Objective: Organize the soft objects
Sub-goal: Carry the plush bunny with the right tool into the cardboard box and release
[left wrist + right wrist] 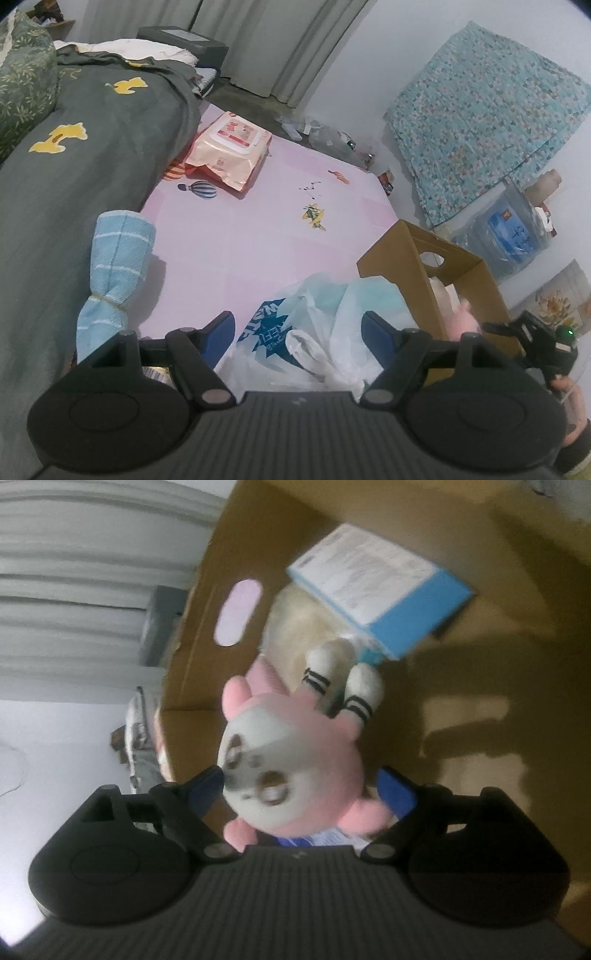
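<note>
Between the blue pads of the right gripper (301,788), over the open cardboard box (480,664), sits a pink-and-white plush toy (291,753), face toward the camera, striped white feet pointing into the box; the jaws stand wide, the left pad touching the toy's head, the right pad just beside it, so a firm hold cannot be told. Inside the box: a blue-and-white carton (380,590) with print too blurred to read, leaning on a cream fluffy item (295,627). On the bed's pink patterned sheet (240,229), left to right: a dark green blanket (74,166) with yellow shapes along the left edge; a rolled light-blue checked towel (114,266) tied near one end; a pink wipes pack (229,147), label unreadable, toward the far edge; a white plastic bag (314,332) with blue lettering, partly legible as "WATE", lying between the widely parted jaws of the left gripper (299,325), untouched; the box at the right edge. Beyond: grey curtains (277,48), a turquoise patterned cloth (480,122) on the wall, a water jug (509,229).
</note>
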Demonstrator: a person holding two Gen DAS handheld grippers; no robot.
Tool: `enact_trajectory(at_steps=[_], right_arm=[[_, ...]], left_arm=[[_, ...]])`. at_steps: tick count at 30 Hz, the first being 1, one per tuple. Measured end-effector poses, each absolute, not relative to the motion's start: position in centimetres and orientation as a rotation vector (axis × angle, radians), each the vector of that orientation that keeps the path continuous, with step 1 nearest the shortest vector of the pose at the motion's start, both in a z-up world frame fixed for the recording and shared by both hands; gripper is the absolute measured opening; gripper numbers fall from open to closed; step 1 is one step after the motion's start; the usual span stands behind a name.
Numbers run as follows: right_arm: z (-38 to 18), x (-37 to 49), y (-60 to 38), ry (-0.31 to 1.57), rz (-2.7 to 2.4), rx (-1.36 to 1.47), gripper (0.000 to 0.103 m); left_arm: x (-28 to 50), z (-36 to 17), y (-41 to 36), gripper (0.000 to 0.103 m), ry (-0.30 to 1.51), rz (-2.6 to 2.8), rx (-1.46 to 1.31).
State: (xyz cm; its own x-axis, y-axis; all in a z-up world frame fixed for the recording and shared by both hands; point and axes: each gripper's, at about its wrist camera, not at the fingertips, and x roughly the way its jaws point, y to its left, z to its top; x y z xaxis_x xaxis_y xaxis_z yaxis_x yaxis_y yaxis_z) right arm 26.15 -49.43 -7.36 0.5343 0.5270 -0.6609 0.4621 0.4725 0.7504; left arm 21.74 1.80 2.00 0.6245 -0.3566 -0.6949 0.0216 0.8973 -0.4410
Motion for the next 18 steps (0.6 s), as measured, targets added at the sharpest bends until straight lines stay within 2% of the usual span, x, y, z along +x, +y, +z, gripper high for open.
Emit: enact_trajectory(at_steps=[9, 14, 18], right_arm=[[-3.6, 24.4, -49.3, 1.011, 0.022, 0.906, 0.090], [-5.3, 27.1, -47.3, 1.067, 0.034, 0.755, 0.089], [-7.6, 27.6, -46.2, 1.157, 0.076, 0.740, 0.082]], left_arm=[[21.2, 1.6, 2.8, 0.076, 0.869, -0.207, -0.441], [20.6, 1.6, 3.1, 0.076, 0.872, -0.205, -0.456], [20.2, 1.7, 3.6, 0.076, 0.867, -0.195, -0.452]])
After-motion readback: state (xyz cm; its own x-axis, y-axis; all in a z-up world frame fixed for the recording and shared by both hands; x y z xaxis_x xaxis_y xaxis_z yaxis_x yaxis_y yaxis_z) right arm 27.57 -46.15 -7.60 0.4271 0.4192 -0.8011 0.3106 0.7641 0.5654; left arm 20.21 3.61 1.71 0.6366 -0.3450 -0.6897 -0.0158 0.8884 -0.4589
